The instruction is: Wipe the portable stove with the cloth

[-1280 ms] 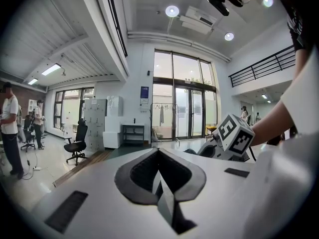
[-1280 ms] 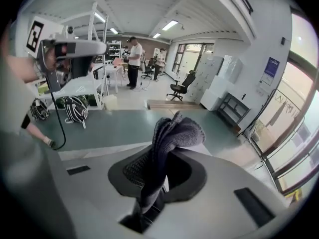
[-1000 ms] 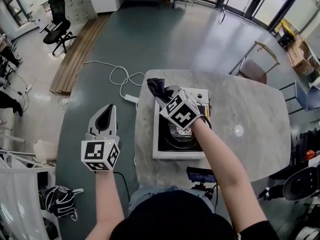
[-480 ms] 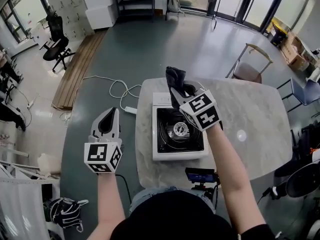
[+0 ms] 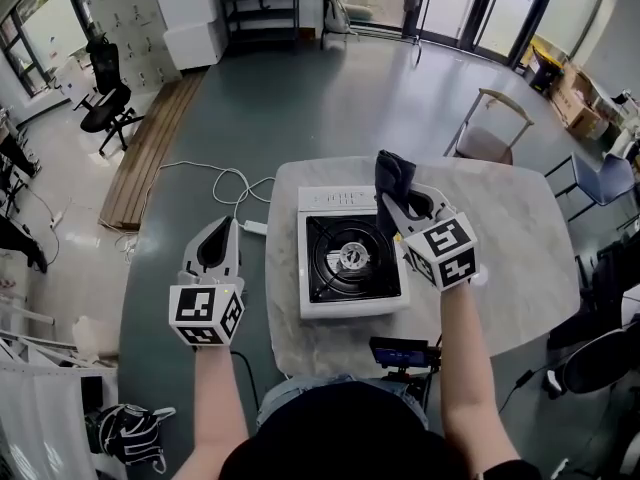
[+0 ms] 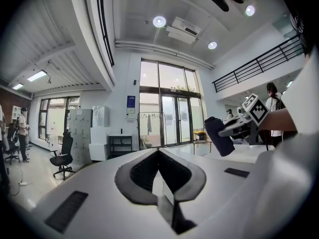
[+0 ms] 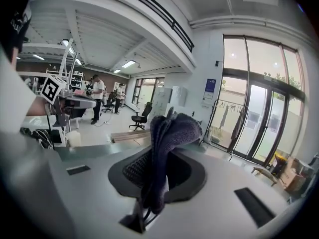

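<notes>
The white portable stove (image 5: 352,258) with its black top and round burner sits on the marble table (image 5: 510,248). My right gripper (image 5: 398,200) is raised above the stove's right rear corner, shut on a dark cloth (image 5: 392,175) that sticks up from the jaws. In the right gripper view the cloth (image 7: 167,151) is pinched between the jaws and bunches above them. My left gripper (image 5: 214,246) hangs left of the table over the floor, its jaws closed with nothing between them. From the left gripper view, the right gripper (image 6: 238,126) with the cloth (image 6: 218,136) shows at the right.
A black device (image 5: 400,352) sits at the table's near edge. A white cable (image 5: 240,183) trails over the floor to the table's left side. A chair (image 5: 492,133) stands beyond the table; an office chair (image 5: 100,103) and shelves (image 5: 262,8) are far off.
My right gripper has lifted the cloth off the stove top and swung right, from the stove's left rear to above its right rear corner. The left gripper has stayed put.
</notes>
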Available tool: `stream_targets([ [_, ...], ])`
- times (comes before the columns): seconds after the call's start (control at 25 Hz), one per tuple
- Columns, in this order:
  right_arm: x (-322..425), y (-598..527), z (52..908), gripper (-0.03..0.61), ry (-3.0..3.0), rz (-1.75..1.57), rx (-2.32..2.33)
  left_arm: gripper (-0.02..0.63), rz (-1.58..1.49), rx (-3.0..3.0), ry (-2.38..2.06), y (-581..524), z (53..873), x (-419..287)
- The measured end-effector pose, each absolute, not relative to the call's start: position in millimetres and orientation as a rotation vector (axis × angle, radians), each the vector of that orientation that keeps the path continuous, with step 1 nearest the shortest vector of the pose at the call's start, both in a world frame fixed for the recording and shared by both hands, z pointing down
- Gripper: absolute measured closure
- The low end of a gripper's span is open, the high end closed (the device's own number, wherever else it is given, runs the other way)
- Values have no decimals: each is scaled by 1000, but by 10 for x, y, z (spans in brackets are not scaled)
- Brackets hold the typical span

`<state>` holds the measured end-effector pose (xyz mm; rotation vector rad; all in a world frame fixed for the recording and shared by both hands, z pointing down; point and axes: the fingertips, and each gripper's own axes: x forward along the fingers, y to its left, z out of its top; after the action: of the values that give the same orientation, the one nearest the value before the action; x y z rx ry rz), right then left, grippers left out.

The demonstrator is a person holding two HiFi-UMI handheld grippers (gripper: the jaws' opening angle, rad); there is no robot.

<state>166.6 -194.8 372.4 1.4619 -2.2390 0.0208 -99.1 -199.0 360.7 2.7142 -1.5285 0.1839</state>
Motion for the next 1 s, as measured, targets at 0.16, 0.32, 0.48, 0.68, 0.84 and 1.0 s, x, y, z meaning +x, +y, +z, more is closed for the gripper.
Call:
stream_targets([
  [0.16, 1897, -1652, 3592, 512, -2218, -30, 1559, 603, 170, 2734, -1509, -1946, 3582, -914],
  [0.32, 2151, -1393, 3533, 512, -2166, -23, 1699, 603, 158, 2756, -1497, -1914, 3531, -838],
  [0.48, 2283, -1107, 3488, 512, -2191, 2, 1813, 603, 133, 2783, -1483, -1885, 3456, -738],
  [0.68, 2439, -858, 3565, 512, -2063, -97, 1857, 603, 72, 2796, -1492, -1848, 3344, -677],
  [0.84, 2511, -786, 3558, 512, -2031, -117, 1909, 603, 42, 2798, -1484, -1844, 3328, -629],
  [1.0, 2521, -767, 3500, 512, -2020, -155, 1927, 603, 23, 2808, -1461, -1837, 3324, -576],
])
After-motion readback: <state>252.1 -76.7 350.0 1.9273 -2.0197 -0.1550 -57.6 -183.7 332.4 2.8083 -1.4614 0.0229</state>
